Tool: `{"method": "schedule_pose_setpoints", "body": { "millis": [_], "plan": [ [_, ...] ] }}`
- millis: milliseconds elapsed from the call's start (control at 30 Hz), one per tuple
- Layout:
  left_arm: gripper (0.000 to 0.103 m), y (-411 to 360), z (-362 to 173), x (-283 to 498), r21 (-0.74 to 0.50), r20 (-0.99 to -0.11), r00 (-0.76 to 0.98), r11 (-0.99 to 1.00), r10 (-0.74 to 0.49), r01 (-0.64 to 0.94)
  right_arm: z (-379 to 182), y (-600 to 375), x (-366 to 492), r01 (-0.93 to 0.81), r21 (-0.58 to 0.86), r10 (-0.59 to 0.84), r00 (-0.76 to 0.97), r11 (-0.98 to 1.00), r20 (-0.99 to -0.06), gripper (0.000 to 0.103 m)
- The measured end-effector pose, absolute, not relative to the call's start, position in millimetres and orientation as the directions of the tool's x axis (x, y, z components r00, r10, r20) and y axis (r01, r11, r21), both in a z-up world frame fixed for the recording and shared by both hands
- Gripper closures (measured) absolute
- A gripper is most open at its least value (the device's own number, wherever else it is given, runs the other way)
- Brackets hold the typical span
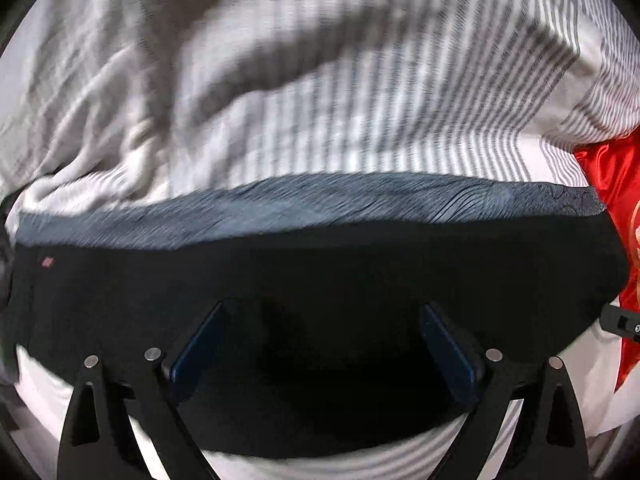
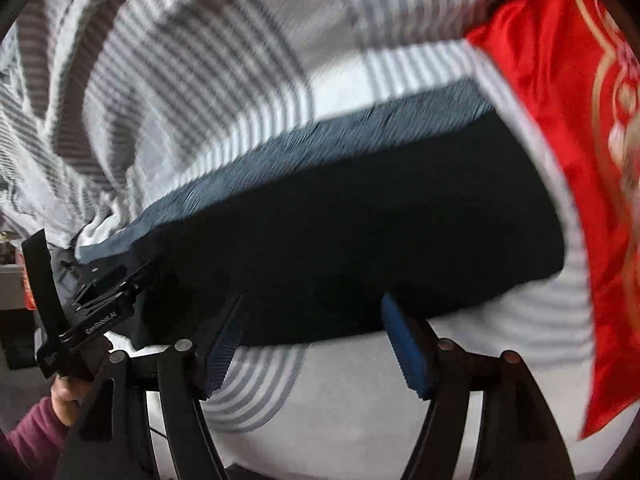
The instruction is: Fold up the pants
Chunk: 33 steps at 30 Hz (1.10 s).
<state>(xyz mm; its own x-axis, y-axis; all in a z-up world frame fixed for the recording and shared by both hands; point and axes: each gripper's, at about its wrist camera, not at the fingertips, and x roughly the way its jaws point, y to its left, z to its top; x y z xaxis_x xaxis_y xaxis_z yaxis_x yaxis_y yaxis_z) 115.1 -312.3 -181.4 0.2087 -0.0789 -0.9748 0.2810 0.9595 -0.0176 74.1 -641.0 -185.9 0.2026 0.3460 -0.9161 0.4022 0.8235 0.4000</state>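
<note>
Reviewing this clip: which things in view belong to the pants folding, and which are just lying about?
Belongs to the job:
- black pants
- left hand-held gripper, open
- right hand-held gripper, open

Just lying about:
- striped bedsheet
- red satin cloth

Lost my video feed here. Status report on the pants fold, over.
Left gripper open over the pants, right gripper open at their near edge. Pants lie in a dark folded band on the striped bedding. Red cloth alongside, not blocking.

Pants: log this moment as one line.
pants folded on striped sheet | left gripper open | right gripper open | red cloth beside
</note>
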Motion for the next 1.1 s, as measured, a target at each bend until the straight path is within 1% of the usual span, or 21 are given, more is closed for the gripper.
{"method": "schedule_pose_setpoints", "body": {
  "millis": [100, 200, 433, 633, 733, 767, 833, 967, 1000, 1033, 1067, 1100],
  "plan": [
    [0.006, -267, -178, 107, -0.003, -0.974, 0.218, 0.971, -0.057, 0.24, -188, -616, 63, 0.385, 0.455, 0.409, 0.201, 0.803, -0.89, 0.03],
    [0.006, -224, -176, 100, 0.038, -0.973, 0.232, 0.977, -0.012, 0.211, -189, -582, 58, 0.355, 0.515, 0.476, 0.197, 0.78, -0.857, 0.03],
    [0.006, -162, -184, 109, 0.123, -0.962, 0.262, 0.981, 0.081, 0.15, -202, -467, 71, 0.263, 0.637, 0.607, 0.195, 0.724, -0.771, 0.03],
    [0.006, -122, -205, 146, 0.17, -0.944, 0.31, 0.972, 0.113, 0.161, -231, -365, 95, 0.213, 0.681, 0.66, 0.17, 0.7, -0.732, 0.03],
    [0.006, -108, -225, 158, 0.224, -0.935, 0.319, 0.956, 0.155, 0.19, -247, -334, 101, 0.217, 0.684, 0.669, 0.15, 0.696, -0.728, 0.03],
    [0.006, -103, -233, 161, 0.224, -0.939, 0.307, 0.955, 0.158, 0.194, -252, -326, 102, 0.224, 0.688, 0.674, 0.144, 0.691, -0.724, 0.03],
    [0.006, -98, -240, 161, 0.194, -0.942, 0.313, 0.96, 0.123, 0.204, -261, -309, 105, 0.237, 0.691, 0.68, 0.136, 0.683, -0.72, 0.03],
    [0.006, -97, -241, 159, 0.206, -0.93, 0.349, 0.949, 0.114, 0.238, -270, -291, 113, 0.251, 0.698, 0.682, 0.163, 0.67, -0.713, 0.031],
    [0.006, -96, -240, 160, 0.195, -0.933, 0.344, 0.951, 0.104, 0.239, -271, -290, 115, 0.257, 0.7, 0.682, 0.168, 0.666, -0.712, 0.032],
    [0.006, -95, -239, 161, 0.184, -0.937, 0.336, 0.953, 0.096, 0.241, -273, -287, 120, 0.265, 0.703, 0.684, 0.174, 0.66, -0.708, 0.038],
    [0.006, -94, -235, 163, 0.176, -0.939, 0.332, 0.954, 0.088, 0.243, -274, -286, 124, 0.277, 0.703, 0.684, 0.18, 0.655, -0.707, 0.052],
    [0.006, -92, -232, 164, 0.173, -0.937, 0.338, 0.955, 0.084, 0.242, -274, -287, 129, 0.284, 0.703, 0.682, 0.186, 0.652, -0.708, 0.063]
  ]
}}
